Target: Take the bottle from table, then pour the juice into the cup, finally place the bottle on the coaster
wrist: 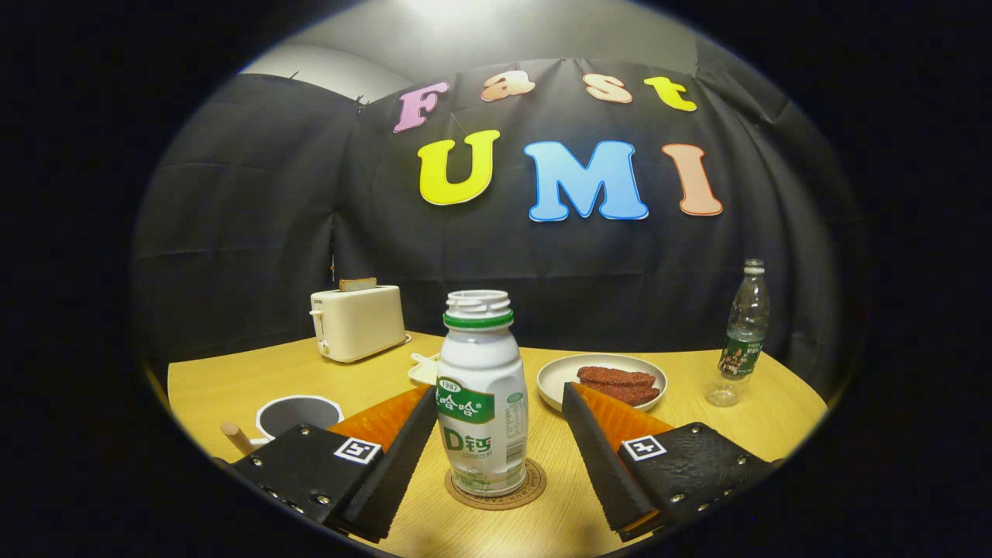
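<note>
White plastic uncapped bottle already stands on the round cork coaster near the table's front edge, the hand-held gripper spread wide around it untouching, so the task looks essentially finished.

Black cloth wall; wooden table

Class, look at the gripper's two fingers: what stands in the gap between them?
In the gripper view, the white bottle stands upright on the round coaster between the open gripper fingers; neither finger touches it.
</note>
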`<state>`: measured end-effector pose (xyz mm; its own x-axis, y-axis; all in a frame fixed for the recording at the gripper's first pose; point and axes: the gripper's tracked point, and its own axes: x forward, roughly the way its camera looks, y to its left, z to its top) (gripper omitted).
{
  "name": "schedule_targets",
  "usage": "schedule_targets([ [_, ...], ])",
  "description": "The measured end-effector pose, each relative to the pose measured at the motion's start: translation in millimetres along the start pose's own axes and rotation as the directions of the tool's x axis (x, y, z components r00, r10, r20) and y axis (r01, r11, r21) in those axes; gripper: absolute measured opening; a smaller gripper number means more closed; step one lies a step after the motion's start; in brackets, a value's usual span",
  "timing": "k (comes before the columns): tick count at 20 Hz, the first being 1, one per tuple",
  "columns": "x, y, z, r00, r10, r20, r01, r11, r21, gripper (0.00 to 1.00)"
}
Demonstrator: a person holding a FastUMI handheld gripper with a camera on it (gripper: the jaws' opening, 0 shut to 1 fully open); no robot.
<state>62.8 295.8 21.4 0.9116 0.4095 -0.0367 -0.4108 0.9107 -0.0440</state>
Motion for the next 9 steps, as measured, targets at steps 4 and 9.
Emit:
schedule_targets([
  [4, -17.1, 10.0, 32.3, 0.998, 0.027, 0.051, -0.027, 1.0, 0.008, 0.97],
  [9, -45.6, 4.8, 74.5, 0.994, 0.029, 0.109, -0.027, 0.999, -0.021, 0.97],
])
